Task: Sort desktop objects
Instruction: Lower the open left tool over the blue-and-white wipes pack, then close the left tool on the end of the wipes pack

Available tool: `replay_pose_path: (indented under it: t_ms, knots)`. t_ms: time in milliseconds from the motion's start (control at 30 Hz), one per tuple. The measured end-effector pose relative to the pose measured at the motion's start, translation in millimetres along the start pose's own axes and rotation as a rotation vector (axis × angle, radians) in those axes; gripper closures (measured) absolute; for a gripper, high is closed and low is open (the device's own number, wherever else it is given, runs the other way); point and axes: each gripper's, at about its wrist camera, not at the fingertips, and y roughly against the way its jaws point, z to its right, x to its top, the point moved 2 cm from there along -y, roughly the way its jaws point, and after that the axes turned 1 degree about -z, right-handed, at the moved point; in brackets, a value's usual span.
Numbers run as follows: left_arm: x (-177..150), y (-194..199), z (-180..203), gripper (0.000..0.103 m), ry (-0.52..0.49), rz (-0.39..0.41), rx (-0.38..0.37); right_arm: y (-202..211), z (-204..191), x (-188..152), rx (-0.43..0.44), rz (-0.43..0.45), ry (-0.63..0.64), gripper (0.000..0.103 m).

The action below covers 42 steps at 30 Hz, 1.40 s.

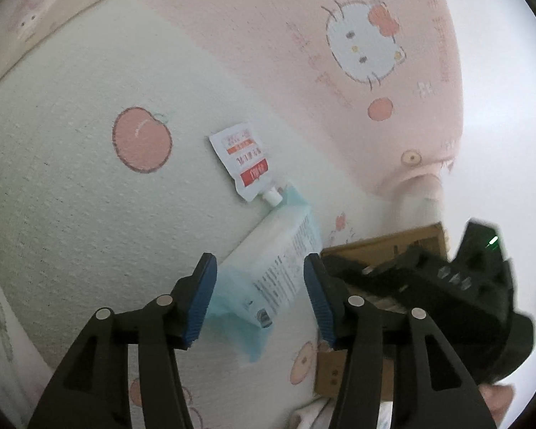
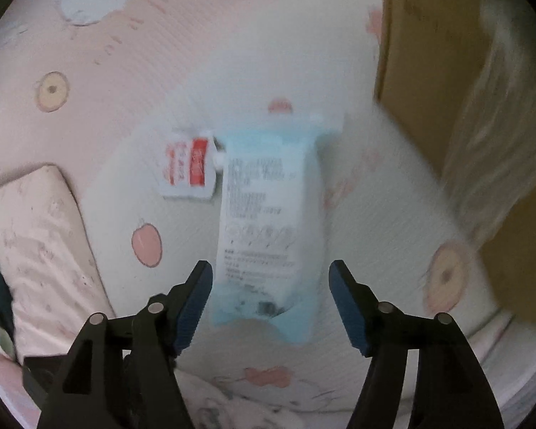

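A flat blue and white packet (image 1: 278, 268) printed with small text lies on the cartoon-patterned cloth (image 1: 89, 214). A small white spouted pouch (image 1: 243, 164) with a red label lies at its far end, spout touching it. My left gripper (image 1: 259, 286) is open just above the packet's near end, its pads not pressing on it. The right gripper's black body (image 1: 464, 286) shows at the right. In the blurred right wrist view, my right gripper (image 2: 271, 286) stands open over the packet (image 2: 271, 221), with a gap beside its right finger. The pouch (image 2: 189, 168) lies to the packet's left.
A brown cardboard box (image 1: 386, 243) stands right of the packet, seen also as the box (image 2: 428, 53) at upper right. A pink pillow-like pad (image 2: 35, 232) lies at the left. A blurred pale fluffy thing (image 2: 500, 107) hangs in front of the box.
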Motion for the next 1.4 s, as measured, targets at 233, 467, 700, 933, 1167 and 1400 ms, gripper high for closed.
replay_pose_path:
  t_ms: [233,467,700,933,1167,1400]
  knots:
    - [-13.3,-10.7,11.5,0.048,-0.076,-0.032,0.055,23.0,-28.7,24.2,-0.033,0.050,0.174,0.037]
    - [-24.8,-22.6,0.8,0.068,-0.038,-0.144,0.067,-1.3,-17.5,66.2,-0.002,-0.004,0.218,0.037]
    - [-33.4,-12.6,-4.4,0.068,-0.017,-0.149,0.080,-2.8,-24.0,77.6,-0.118,0.037,0.584,0.082]
    - [-37.3,-13.1,-10.6,0.068,0.018,-0.166,0.087,-18.0,-41.8,78.7,-0.147,0.045,0.667,0.082]
    - [-38.0,-24.5,-13.1,0.068,0.048,-0.194,0.056,-33.9,-36.3,82.8,-0.150,0.008,0.627,0.082]
    - [-22.1,-27.9,-10.2,0.073,-0.011,-0.157,0.126,-29.4,-20.5,75.5,-0.045,-0.079,0.577,0.082]
